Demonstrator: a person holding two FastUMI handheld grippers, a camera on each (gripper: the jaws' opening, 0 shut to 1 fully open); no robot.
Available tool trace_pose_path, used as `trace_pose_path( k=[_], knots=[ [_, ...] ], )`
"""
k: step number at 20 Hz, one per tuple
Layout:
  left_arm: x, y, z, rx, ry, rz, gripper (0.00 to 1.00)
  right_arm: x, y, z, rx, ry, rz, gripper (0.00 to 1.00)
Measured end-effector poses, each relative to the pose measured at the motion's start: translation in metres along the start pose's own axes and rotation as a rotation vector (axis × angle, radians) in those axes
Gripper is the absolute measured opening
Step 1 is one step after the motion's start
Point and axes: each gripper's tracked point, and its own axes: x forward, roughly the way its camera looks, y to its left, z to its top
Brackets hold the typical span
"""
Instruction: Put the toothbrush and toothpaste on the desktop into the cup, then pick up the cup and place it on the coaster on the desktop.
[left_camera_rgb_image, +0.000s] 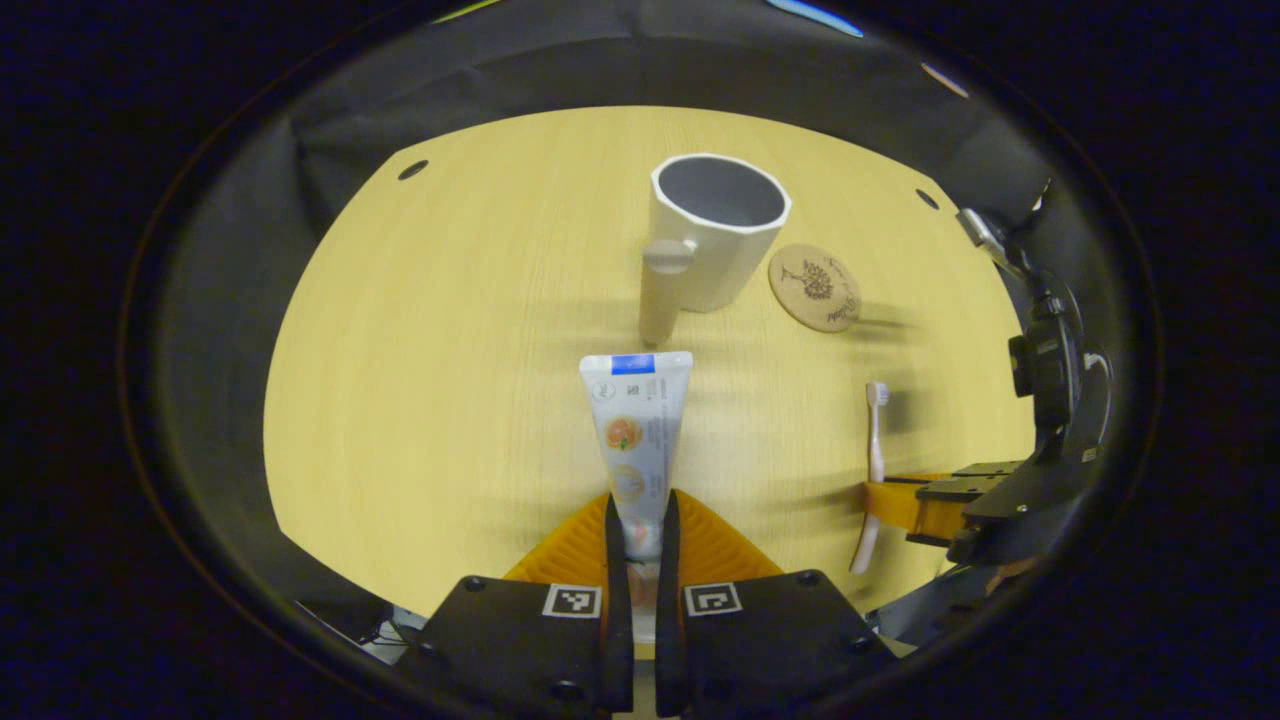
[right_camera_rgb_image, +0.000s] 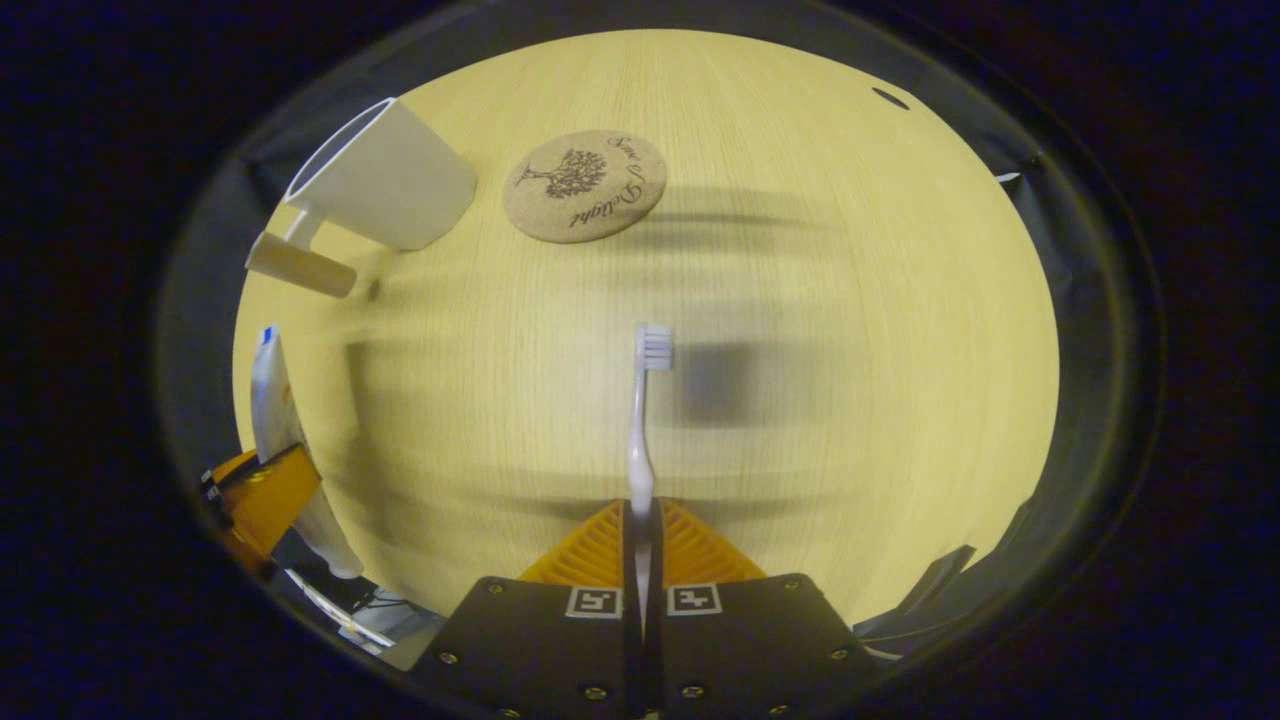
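Pale wood-grain worktop (right_camera_rgb_image: 800, 300) is ringed by dark cloth. Toothpaste (left_camera_rgb_image: 637, 440) is clamped in the left claw (left_camera_rgb_image: 640, 530), toothbrush (right_camera_rgb_image: 640, 430) in the right claw (right_camera_rgb_image: 640, 530).

Brightness: the table (right_camera_rgb_image: 800, 300) is evenly and warmly lit; the surroundings are dark.
Shadows: soft, smeared streaks lie across the wood; a dark patch sits beside the toothbrush (right_camera_rgb_image: 640, 420) head.
Distortion: strong fisheye bend; the cup (right_camera_rgb_image: 385, 180) leans near the edge.
Focus: the centre is sharp, the rim softer.
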Motion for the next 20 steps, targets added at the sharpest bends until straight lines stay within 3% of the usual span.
trace_pose_path(
  k=[5, 12, 20],
  knots=[
    [-0.045, 0.001, 0.032, -0.048, -0.077, -0.037, 0.18, 0.0, 0.0, 0.0, 0.024, 0.008, 0.025, 0.02],
    [-0.1, -0.002, 0.131, -0.014, -0.255, -0.068, 0.16, -0.001, 0.0, 0.001, 0.048, 0.01, 0.049, 0.02],
    [-0.085, -0.02, 0.215, 0.05, -0.334, -0.065, 0.16, -0.002, 0.0, -0.001, 0.041, -0.003, 0.022, 0.02]
  ],
)
